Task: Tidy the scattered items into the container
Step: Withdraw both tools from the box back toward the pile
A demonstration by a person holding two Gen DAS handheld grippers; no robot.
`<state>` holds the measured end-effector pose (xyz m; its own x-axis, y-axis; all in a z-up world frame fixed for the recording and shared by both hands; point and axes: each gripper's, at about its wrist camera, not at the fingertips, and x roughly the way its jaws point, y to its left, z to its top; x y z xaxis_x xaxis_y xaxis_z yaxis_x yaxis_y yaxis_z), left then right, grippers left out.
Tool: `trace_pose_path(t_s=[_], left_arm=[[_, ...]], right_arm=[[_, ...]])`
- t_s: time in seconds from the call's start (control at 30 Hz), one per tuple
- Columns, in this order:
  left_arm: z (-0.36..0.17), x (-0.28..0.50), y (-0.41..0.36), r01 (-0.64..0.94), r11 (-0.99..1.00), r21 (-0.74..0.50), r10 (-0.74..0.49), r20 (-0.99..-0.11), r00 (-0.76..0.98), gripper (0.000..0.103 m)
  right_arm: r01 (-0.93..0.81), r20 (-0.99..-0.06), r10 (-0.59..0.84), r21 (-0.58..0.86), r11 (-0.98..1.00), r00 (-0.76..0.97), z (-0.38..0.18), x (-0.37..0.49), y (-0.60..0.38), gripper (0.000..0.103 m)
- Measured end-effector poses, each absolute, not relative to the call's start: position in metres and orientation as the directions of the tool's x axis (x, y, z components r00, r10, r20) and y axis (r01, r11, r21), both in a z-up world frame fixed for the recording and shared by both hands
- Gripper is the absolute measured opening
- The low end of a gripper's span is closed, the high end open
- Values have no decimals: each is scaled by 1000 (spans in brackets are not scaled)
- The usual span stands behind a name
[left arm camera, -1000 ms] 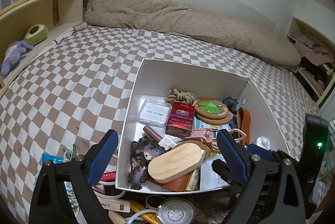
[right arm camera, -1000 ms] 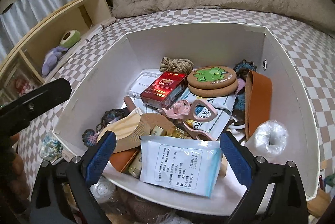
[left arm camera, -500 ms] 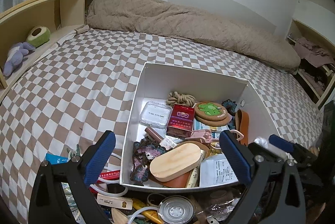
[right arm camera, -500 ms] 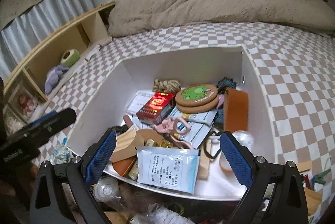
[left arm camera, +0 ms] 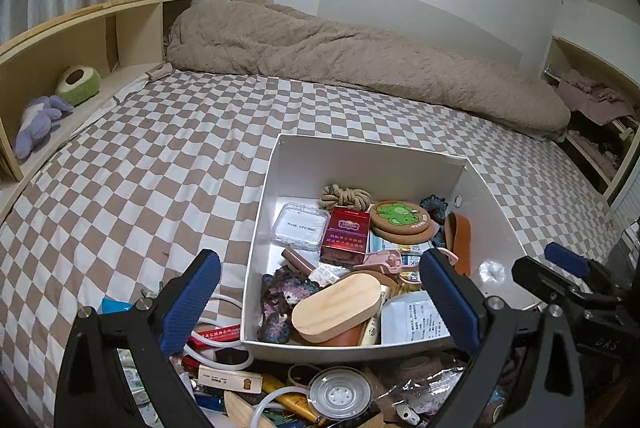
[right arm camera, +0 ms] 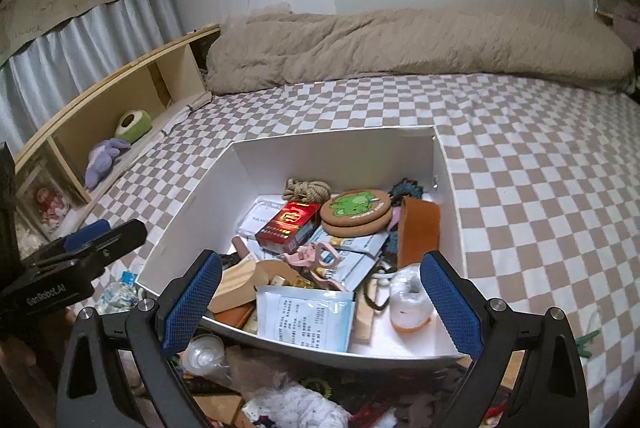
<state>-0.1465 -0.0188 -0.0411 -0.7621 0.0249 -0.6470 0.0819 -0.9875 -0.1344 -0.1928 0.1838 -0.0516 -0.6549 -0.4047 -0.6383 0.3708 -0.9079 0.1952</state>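
A white open box (left arm camera: 372,155) (right arm camera: 336,147) sits on the checkered bed and holds several small items: a red packet (left arm camera: 346,234), a green-printed coaster (left arm camera: 400,216), a rope coil (left arm camera: 346,195), an oval wooden block (left arm camera: 336,308) and a white sachet (right arm camera: 306,312). More loose items lie before the box's near wall, among them a round clear lid (left arm camera: 340,394) and a white tube (left arm camera: 224,348). My left gripper (left arm camera: 320,304) hovers open above the box's near-left corner, nothing between its fingers. My right gripper (right arm camera: 320,304) is open over the near wall, empty.
A beige duvet (left arm camera: 360,55) lies along the far side of the bed. A wooden shelf (left arm camera: 80,39) with a purple plush toy (left arm camera: 36,121) runs along the left. Bare checkered sheet (left arm camera: 140,167) spreads left of the box and on its right (right arm camera: 540,207).
Both grippers have drawn back and up from the box, the right one more, so the box looks smaller. The left jaws widened slightly. Nothing was picked up.
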Motion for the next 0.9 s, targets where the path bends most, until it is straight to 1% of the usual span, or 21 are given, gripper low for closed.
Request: trace_pose_path(t_s=[0.03,0.07,0.3,0.57,0.9], left_arm=[[-40,-145,-19,82,-988,-132,23,-646,-763,103],[-40,-144,-19,81,-988,-131,23,-644,-765,103],[-38,-140,-16,72,-991,-115,21,-653,-757,103],[-33,-135,-14,75,-994,-84,-3,-645,-764,103],[-12,-117,-13,71,-995,-74,-12,-604,-797,103]], right_arm=[[364,-638,-390,180,-914,-664,-51,-191,184,102],[355,-637,-374,164,-920,-674,-50,-190,185,103],[338,-617,-332,111,-934,-714,-45,-184,189,103],[330,-596,-306,72,-941,-742,-38,-176,192,103],[332,-539,-329,95,-939,-776,-12,-158,203,103]])
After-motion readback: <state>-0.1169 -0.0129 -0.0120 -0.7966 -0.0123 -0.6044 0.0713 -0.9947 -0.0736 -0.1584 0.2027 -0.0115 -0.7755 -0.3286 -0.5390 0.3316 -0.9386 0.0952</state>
